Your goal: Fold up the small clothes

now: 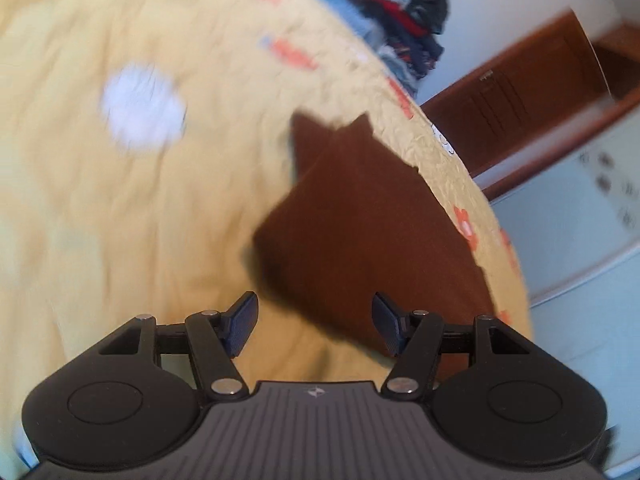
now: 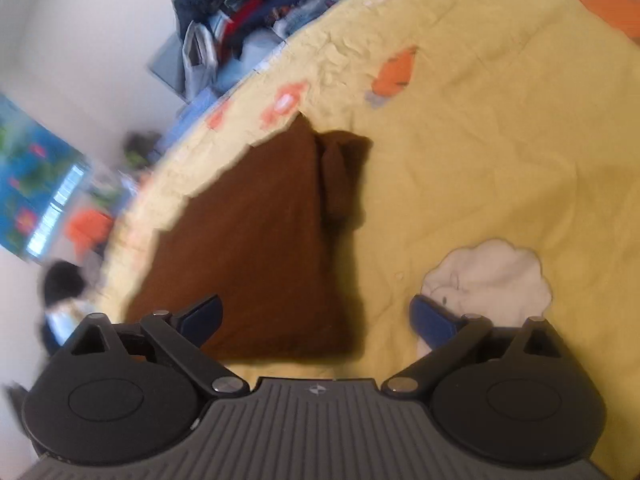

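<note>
Both grippers hovering, jaws wide, empty: left gripper [image 1: 315, 323], right gripper [image 2: 316, 322] sitting just short of brown garment [image 2: 260, 240] (seemingly folded, blurred), probably lining up grab.

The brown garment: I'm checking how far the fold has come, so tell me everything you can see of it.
The brown garment is a plain, dark brown piece of soft, matte cloth, with no print visible. It lies flat on the yellow quilt, near the quilt's patterned edge, already folded into a roughly rectangular shape, with a narrower flap or sleeve doubled over along one side. One end shows two pointed corners. Motion blur hides seams and stitching. Neither gripper touches it; both hang open above its near end.
</note>
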{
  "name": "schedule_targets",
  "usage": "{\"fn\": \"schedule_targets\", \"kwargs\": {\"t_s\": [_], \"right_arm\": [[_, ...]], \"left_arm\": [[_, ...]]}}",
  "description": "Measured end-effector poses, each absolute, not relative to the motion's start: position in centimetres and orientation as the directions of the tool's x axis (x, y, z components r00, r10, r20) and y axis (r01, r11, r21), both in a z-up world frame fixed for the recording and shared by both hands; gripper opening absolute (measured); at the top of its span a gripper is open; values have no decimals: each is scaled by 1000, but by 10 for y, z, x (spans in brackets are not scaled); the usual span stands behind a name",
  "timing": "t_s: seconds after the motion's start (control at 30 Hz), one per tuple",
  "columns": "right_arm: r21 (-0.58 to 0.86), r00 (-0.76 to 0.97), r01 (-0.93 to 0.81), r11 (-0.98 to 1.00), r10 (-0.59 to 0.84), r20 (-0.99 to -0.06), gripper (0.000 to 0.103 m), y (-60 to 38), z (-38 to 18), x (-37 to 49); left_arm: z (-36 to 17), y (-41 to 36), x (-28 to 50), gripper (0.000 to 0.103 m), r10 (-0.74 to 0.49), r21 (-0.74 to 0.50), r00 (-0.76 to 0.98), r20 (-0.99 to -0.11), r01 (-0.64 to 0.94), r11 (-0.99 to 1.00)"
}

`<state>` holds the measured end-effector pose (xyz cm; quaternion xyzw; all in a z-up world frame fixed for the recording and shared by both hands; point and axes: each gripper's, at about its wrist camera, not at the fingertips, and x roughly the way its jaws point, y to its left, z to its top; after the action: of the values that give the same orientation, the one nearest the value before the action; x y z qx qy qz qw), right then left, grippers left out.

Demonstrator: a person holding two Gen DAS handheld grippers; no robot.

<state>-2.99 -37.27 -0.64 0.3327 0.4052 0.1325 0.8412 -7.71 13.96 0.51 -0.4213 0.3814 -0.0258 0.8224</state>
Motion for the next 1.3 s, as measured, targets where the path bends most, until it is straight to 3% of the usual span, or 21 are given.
{"fn": "schedule_targets", "kwargs": {"t_s": [0.07,0.17,0.2,0.23,0.27,0.47,0.57,0.6,0.67,0.7,0.73,0.8,0.87,0.93,1.03,1.13,1.23,1.3], "right_arm": [[698,621,42,715,528,-579,99,-368,-10,-28],[709,588,-16,705,580,-564,89,-350,-14,-12],[703,580,-28,711,584,-568,71,-346,-14,-5],[690,558,-32,723,586,-588,32,-341,-15,1],[672,532,-31,740,581,-616,21,-338,-16,7],[567,527,-151,810,551,-647,20,-338,13,-10],[492,510,-127,861,482,-712,16,-348,2,-15],[511,523,-128,850,496,-693,18,-353,-2,-17],[548,529,-94,831,508,-680,39,-359,0,-20],[547,554,-87,833,496,-669,64,-361,6,-23],[539,602,-89,838,476,-641,76,-362,14,-28],[488,673,-125,864,435,-598,74,-356,32,-34],[393,689,-200,898,414,-595,74,-330,47,-31],[352,658,-306,885,464,-594,74,-295,52,-18],[331,592,-417,847,529,-608,72,-242,41,8],[185,558,-450,873,437,-705,72,-197,17,27],[-60,615,-519,853,323,-720,74,-180,-3,-4],[-31,626,-488,872,326,-708,75,-191,-5,-19]], "left_arm": [[-2,138,-71,62,-405,-766,718,-566,-276,581],[-7,137,-51,61,-417,-792,729,-543,-279,544],[-6,136,-44,53,-416,-784,718,-558,-291,548],[-4,134,-37,39,-414,-762,694,-589,-306,571],[-5,131,-30,4,-417,-734,657,-628,-322,599],[14,137,-47,4,-401,-677,649,-647,-246,694],[0,141,-49,7,-373,-619,617,-693,-245,746],[2,140,-51,8,-389,-623,613,-688,-225,749],[15,135,-61,17,-371,-575,604,-706,-181,798],[23,129,-66,25,-367,-543,608,-704,-128,830],[33,119,-76,30,-363,-498,614,-701,-56,865],[51,93,-88,36,-354,-398,646,-677,83,913],[68,59,-91,37,-378,-308,683,-625,230,923],[71,25,-81,38,-370,-200,737,-565,312,929],[50,-12,-37,38,-312,-109,728,-610,314,943],[21,-21,-15,38,-252,-58,681,-687,295,954],[17,-21,-36,37,-258,9,695,-671,356,935],[15,-10,-46,38,-271,-11,698,-662,353,936]]}}
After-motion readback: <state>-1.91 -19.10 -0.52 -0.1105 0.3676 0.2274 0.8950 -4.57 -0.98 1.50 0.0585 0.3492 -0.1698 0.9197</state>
